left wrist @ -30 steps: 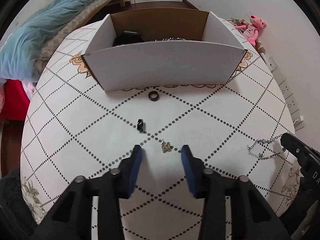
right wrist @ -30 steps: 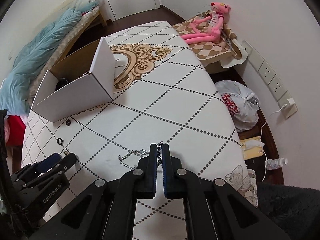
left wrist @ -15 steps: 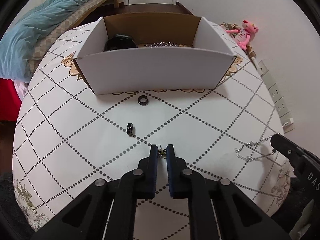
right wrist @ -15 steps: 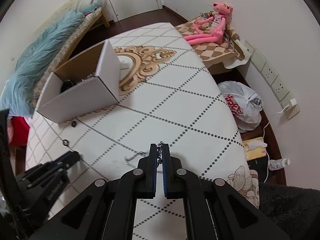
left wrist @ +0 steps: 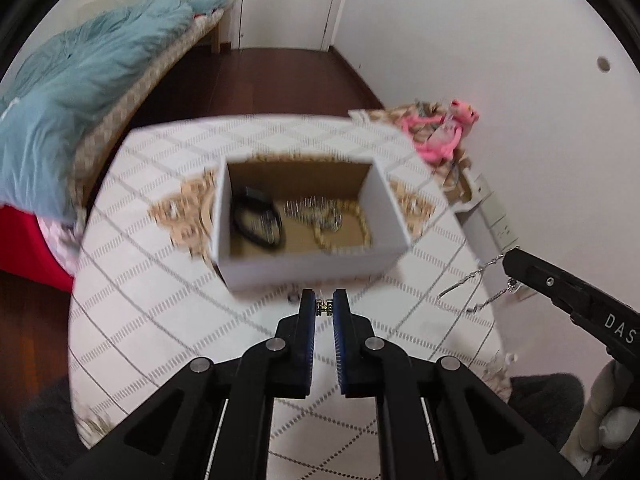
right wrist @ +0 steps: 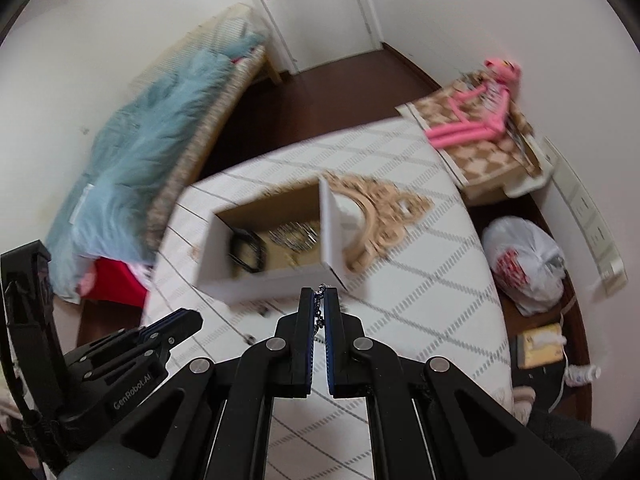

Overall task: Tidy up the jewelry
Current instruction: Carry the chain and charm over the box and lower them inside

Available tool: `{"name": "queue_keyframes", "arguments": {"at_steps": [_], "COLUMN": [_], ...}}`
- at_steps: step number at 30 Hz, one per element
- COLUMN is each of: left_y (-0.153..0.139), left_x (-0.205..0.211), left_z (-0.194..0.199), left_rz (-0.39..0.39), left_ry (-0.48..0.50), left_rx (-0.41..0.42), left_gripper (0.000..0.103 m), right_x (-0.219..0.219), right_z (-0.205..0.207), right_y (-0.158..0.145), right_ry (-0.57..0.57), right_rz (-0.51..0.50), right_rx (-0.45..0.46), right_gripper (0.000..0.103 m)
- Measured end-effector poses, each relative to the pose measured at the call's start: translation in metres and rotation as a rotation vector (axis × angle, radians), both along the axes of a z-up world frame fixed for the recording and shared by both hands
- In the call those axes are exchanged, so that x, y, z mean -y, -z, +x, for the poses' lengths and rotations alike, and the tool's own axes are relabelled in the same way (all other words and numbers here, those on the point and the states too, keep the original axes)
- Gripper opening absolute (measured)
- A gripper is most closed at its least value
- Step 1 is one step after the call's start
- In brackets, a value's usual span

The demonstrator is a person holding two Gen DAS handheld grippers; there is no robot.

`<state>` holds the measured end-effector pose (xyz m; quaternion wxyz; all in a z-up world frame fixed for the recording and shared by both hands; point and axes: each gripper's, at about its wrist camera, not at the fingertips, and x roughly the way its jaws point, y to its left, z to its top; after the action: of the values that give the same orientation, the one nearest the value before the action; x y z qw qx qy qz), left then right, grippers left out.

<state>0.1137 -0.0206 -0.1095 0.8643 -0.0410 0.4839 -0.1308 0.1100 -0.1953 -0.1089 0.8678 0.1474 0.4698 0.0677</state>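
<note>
My left gripper [left wrist: 324,307], low centre of its frame, pinches a small gold charm [left wrist: 323,307] just below the white box [left wrist: 308,270]. At right, my right gripper [right wrist: 319,300] clamps a silver chain [left wrist: 476,280] that dangles above the table [left wrist: 140,300].

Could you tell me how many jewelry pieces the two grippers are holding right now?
2: a small gold earring pinched in the left gripper, and a silver chain held by the right gripper, dangling above the table. More jewelry lies in the box.
</note>
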Motion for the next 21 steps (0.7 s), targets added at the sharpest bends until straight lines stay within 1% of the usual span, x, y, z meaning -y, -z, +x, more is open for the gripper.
{"name": "queue_keyframes", "arguments": {"at_steps": [2, 4, 8, 9, 11, 14, 18, 21], "left_y": [-0.013, -0.021, -0.023, -0.020, -0.015, -0.004, 0.011, 0.021], "left_x": [-0.004, -0.006, -0.011, -0.009, -0.012, -0.012, -0.011, -0.011], "left_z": [0.017, 0.033, 0.064, 0.073, 0.085, 0.102, 0.123, 0.138], "left_rz": [0.011, 0.011, -0.001, 0.014, 0.009, 0.005, -0.001, 0.025], "left_ry": [0.013, 0.019, 0.021, 0.029, 0.026, 0.028, 0.029, -0.003], "left_rx": [0.016, 0.017, -0.010, -0.021, -0.046, -0.094, -0.166, -0.223], "left_gripper": [0.006, 0.006, 0.006, 0.006, 0.006, 0.006, 0.008, 0.009], "right_x": [-0.007, -0.013, -0.027, -0.030, -0.037, -0.040, -0.040, -0.042], "right_z": [0.016, 0.031, 0.071, 0.077, 0.099, 0.119, 0.145, 0.155], "right_y": [-0.014, -0.022, -0.025, -0.023, -0.015, 0.001, 0.029, 0.048], "right_ry": [-0.025, -0.046, -0.087, -0.096, -0.108, -0.114, -0.124, -0.148], "right_rz": [0.003, -0.002, -0.011, -0.017, -0.026, -0.035, -0.033, -0.021], "right_rx": [0.021, 0.030, 0.012, 0.001, -0.035, -0.091, -0.191, -0.272], "right_gripper": [0.005, 0.005, 0.005, 0.005, 0.005, 0.005, 0.005, 0.005]}}
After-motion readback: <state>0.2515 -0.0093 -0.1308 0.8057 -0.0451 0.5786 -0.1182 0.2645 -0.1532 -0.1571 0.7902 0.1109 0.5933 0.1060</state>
